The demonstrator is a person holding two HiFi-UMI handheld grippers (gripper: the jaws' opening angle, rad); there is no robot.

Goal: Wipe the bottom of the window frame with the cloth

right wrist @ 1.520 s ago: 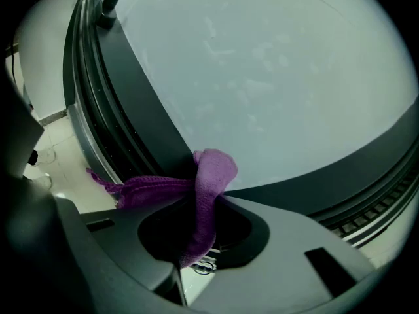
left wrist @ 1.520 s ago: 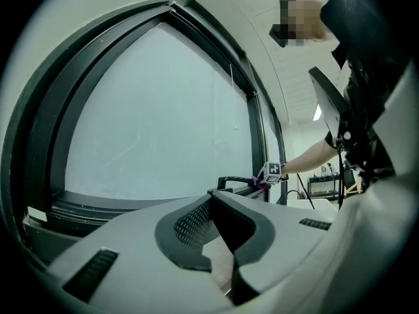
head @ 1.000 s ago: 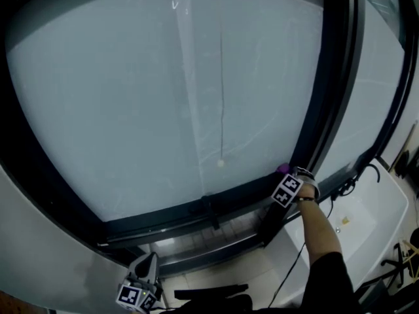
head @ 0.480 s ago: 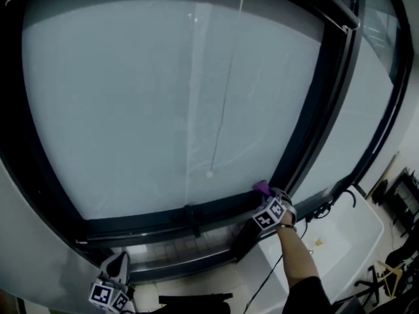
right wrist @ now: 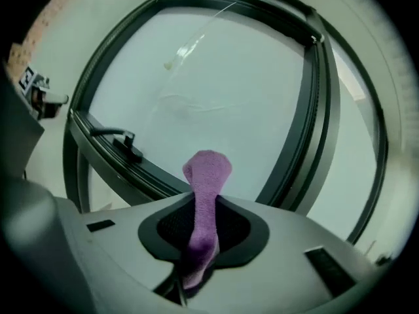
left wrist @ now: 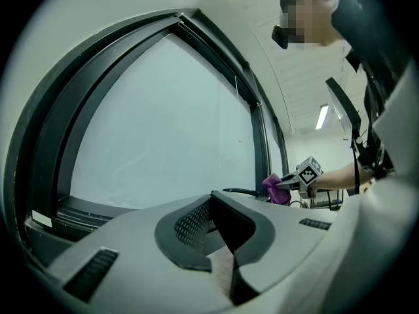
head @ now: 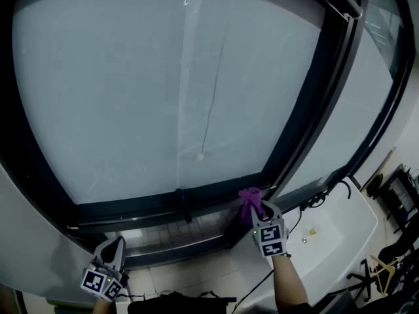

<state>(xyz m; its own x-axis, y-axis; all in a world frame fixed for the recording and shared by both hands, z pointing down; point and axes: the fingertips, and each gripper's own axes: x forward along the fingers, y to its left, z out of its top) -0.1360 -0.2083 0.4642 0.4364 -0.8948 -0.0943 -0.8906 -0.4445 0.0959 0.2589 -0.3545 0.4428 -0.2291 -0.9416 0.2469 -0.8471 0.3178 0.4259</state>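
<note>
Clamped in the jaws of the right gripper (head: 256, 213), lower centre-right of the head view: purple fleecy cloth (head: 249, 199), sticking up past the jaw tips. Held near the right end of the dark window frame's bottom rail (head: 157, 206); contact with the rail not clear. Low in the bottom-left corner: left gripper (head: 111, 259), jaws together, nothing between them, well apart from the cloth. Mid-rail: black handle (head: 182, 204). Hanging in front of the pale glass (head: 131, 97): thin cord with small bead (head: 200, 156).
</note>
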